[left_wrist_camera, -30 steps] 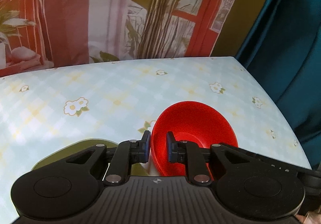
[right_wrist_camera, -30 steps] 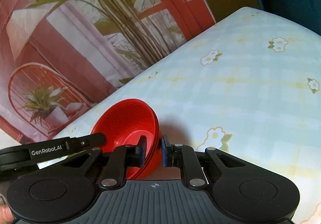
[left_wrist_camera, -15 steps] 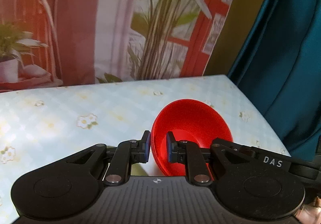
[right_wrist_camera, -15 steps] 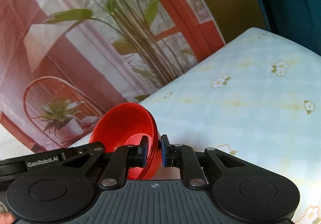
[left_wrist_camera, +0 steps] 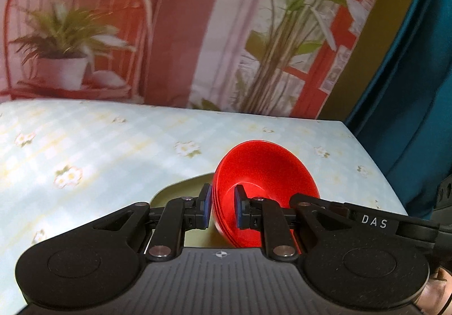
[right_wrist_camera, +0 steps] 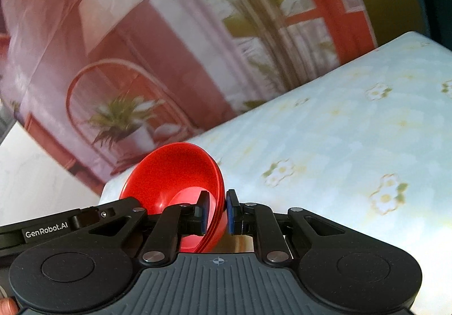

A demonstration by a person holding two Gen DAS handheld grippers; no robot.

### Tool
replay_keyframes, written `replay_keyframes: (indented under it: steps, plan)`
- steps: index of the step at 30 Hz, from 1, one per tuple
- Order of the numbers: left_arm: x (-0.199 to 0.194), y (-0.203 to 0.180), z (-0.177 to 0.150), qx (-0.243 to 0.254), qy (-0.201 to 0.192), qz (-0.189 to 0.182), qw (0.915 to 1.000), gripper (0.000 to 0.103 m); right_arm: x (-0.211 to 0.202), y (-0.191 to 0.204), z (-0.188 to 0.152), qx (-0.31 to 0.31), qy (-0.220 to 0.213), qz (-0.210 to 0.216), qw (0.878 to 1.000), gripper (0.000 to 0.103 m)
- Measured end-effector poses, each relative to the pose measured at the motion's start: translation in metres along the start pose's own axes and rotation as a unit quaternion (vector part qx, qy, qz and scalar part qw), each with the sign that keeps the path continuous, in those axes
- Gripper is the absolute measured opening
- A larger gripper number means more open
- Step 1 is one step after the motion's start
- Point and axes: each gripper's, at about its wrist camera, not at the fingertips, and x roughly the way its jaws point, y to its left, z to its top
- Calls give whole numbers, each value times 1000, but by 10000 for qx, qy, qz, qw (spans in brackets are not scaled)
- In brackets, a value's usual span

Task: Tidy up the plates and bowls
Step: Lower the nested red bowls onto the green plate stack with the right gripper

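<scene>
A stack of red bowls (left_wrist_camera: 262, 171) hangs between both grippers above the flowered tablecloth. My left gripper (left_wrist_camera: 221, 206) is shut on the stack's left rim. My right gripper (right_wrist_camera: 216, 212) is shut on the opposite rim, and the stack shows in the right wrist view (right_wrist_camera: 175, 171) tilted toward the left. The right tool's black arm (left_wrist_camera: 367, 220) reaches in past the bowls in the left view. A pale green plate (left_wrist_camera: 183, 188) lies on the table under the left gripper, mostly hidden.
The table (left_wrist_camera: 99, 151) with a pale checked flower cloth runs back to a printed backdrop of plants and a chair (left_wrist_camera: 73, 32). A teal curtain (left_wrist_camera: 409, 89) hangs past the table's right edge. The table's left end (right_wrist_camera: 108, 188) shows beside the bowls.
Both grippers have risen with the red bowls and swung left; the backdrop now fills more of both views. The grip on the bowls is unchanged.
</scene>
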Motion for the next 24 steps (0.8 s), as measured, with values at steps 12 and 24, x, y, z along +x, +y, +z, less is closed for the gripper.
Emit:
replay_keyframes:
  steps: [12,24]
  plan:
    - [1,31,-23,-573,197,26,9982,18,20,22,-16,-333,419,-57,9986,13]
    - [7,41,-38,-819,341,23,9961,18,31,25,-23,-525,645,-154,9964,13]
